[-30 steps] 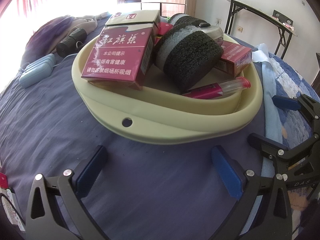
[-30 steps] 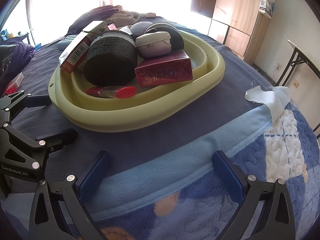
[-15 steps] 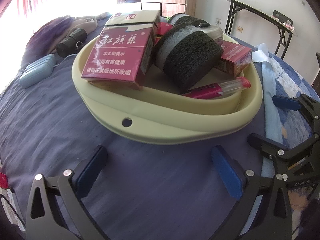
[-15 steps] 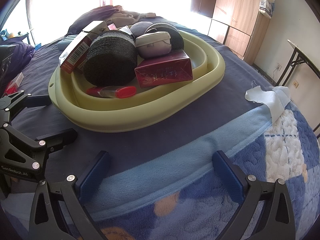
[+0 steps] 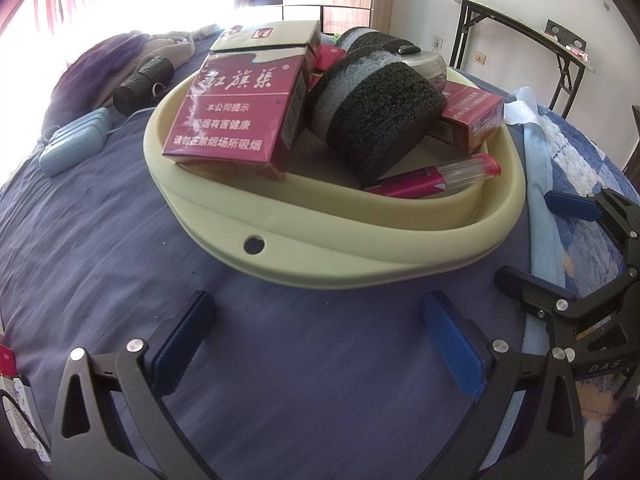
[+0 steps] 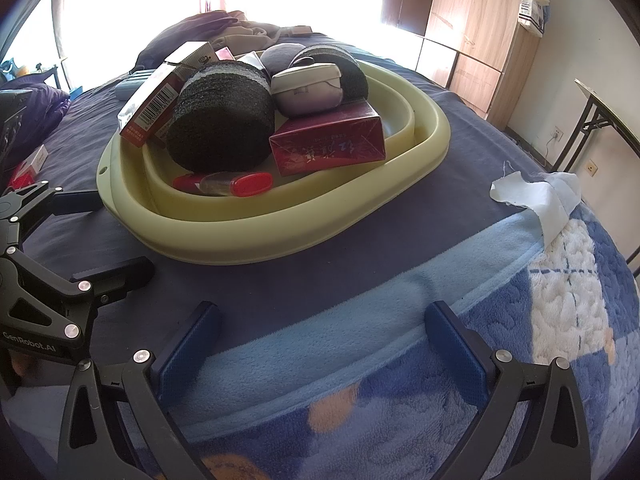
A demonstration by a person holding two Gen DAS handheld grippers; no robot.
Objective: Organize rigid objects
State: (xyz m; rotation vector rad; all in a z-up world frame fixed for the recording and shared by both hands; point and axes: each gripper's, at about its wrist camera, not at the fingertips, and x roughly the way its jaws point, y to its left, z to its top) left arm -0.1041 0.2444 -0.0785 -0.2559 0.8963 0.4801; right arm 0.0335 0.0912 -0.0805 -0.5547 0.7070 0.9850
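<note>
A pale yellow basin (image 5: 320, 264) (image 6: 280, 236) sits on the blue bedspread. It holds a large red cigarette carton (image 5: 236, 120), a smaller red box (image 5: 468, 124) (image 6: 328, 144), two dark sponge rolls (image 5: 380, 120) (image 6: 224, 120), a grey case (image 6: 308, 88) and a red-capped tube (image 5: 440, 178) (image 6: 228, 182). My left gripper (image 5: 316, 340) is open and empty just in front of the basin. My right gripper (image 6: 324, 344) is open and empty over the blanket edge, short of the basin. Each gripper shows in the other's view (image 5: 580, 264) (image 6: 52, 248).
A light blue case (image 5: 72, 144) and a black roll (image 5: 140, 84) lie left of the basin beside purple clothes (image 5: 96, 64). White cloth (image 6: 536, 196) lies on the patterned blanket (image 6: 560, 300). A folding table (image 5: 520, 40) and wardrobe (image 6: 472, 28) stand beyond the bed.
</note>
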